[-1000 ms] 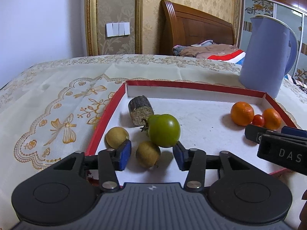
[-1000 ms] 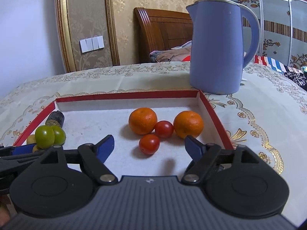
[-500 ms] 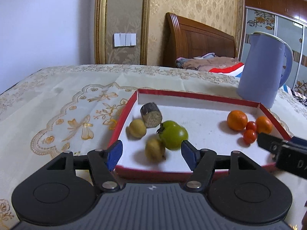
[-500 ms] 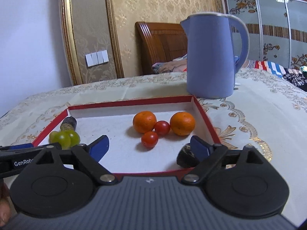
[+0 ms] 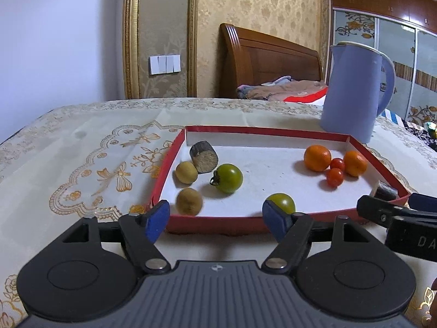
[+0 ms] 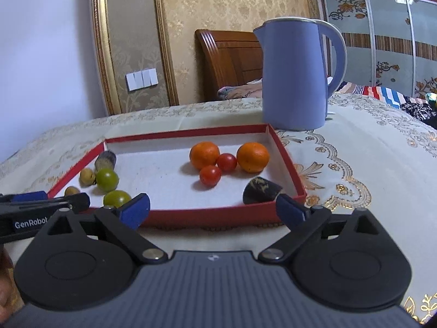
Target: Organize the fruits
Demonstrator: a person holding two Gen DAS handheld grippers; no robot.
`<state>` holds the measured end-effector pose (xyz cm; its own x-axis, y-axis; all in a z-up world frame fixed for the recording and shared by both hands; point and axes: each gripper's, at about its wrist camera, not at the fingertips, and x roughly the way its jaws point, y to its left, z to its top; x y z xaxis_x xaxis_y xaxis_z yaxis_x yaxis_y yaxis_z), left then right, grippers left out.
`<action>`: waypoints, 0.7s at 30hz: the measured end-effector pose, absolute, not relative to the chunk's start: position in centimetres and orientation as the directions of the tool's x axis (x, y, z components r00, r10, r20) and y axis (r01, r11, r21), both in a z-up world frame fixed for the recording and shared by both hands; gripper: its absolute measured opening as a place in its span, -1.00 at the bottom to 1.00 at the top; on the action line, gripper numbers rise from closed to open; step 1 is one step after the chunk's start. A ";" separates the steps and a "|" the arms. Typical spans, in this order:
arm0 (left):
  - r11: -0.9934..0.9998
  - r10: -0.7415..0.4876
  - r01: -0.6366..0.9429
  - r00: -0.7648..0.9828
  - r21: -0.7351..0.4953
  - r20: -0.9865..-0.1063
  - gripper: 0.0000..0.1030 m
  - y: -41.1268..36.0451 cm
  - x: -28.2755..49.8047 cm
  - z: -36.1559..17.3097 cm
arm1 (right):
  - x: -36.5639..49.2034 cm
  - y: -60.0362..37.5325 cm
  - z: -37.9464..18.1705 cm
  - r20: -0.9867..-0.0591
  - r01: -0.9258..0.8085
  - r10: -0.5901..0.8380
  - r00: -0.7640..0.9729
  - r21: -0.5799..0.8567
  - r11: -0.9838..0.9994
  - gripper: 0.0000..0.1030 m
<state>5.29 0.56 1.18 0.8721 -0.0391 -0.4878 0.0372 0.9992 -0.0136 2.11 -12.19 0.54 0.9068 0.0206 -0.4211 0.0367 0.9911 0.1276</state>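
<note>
From the left wrist, my left tool [image 5: 215, 220] is opening, holding nothing, just short of the red tray [image 5: 218, 220]; green tomatoes [image 5: 229, 178] lie inside. From the right wrist, my right tool [image 6: 213, 213] opens wide, empty, before the tray's near wall; oranges [image 6: 204, 155] sit beyond.

Fruits [image 5: 228, 178] in tray [image 5: 213, 221]; kettle [image 6: 293, 76] behind tray.

wall: gold damask wallpaper [image 5: 262, 13] – white switch panel [image 5: 164, 64] | bed: wooden headboard [image 5: 262, 54] | wardrobe [image 6: 382, 35] – patterned sliding doors
</note>
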 end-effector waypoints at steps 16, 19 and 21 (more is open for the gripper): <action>0.999 -0.048 0.036 0.868 -0.033 -0.494 0.45 0.8 4.7 1.0 | 2.2 -12.3 0.4 -0.430 0.044 0.018 0.903 0.133 0.990 0.98; 0.998 -0.054 0.038 0.867 -0.044 -0.495 0.45 1.0 4.4 1.0 | 2.2 -12.2 0.4 -0.430 0.046 0.015 0.903 0.130 0.990 1.00; 0.998 -0.061 0.043 0.864 -0.047 -0.500 0.45 1.0 4.2 1.0 | 2.1 -12.2 0.4 -0.426 0.046 0.014 0.905 0.129 0.991 1.00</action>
<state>4.16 0.95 0.95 0.8640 -0.0607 -0.4999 0.0429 0.9980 -0.0469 2.14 -12.19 0.43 0.9048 0.0138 -0.4256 0.0455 0.9906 0.1289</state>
